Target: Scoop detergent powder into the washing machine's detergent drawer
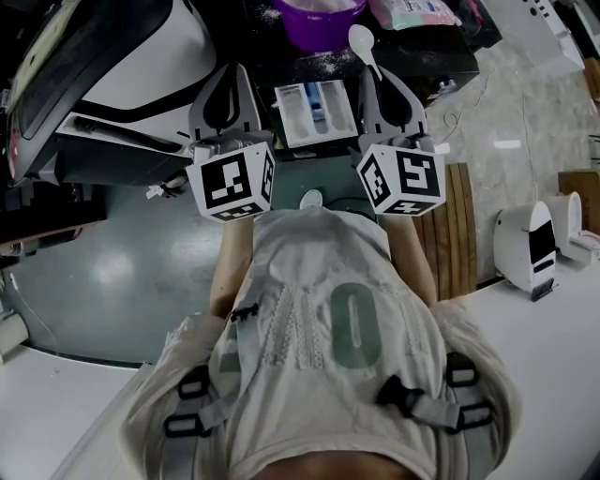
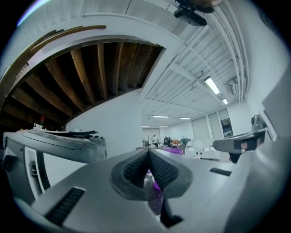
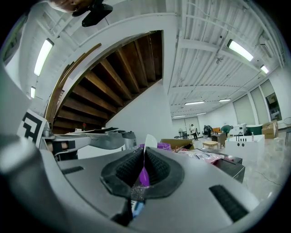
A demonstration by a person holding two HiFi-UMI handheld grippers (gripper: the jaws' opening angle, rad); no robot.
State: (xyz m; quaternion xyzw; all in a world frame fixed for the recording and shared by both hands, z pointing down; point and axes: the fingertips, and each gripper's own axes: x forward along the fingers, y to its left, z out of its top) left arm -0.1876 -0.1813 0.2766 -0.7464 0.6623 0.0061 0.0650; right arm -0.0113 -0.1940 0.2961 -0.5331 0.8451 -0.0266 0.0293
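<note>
Spoon (image 1: 361, 41) is pinched by its handle in my right gripper's (image 1: 380, 77) jaws, bowl end pointing at the purple tub (image 1: 322, 21) just ahead. My left gripper (image 1: 230, 73) has its jaws pressed together on nothing. The detergent drawer (image 1: 316, 112) lies open between both grippers. Scooping looks next: reach forward, dip, carry back level. Room is tight, with the tub's rim close and the drawer narrow.

White spoon (image 1: 362, 39) beside purple powder tub (image 1: 319, 21); white detergent drawer (image 1: 317, 113) pulled out, compartments exposed, near tub
</note>
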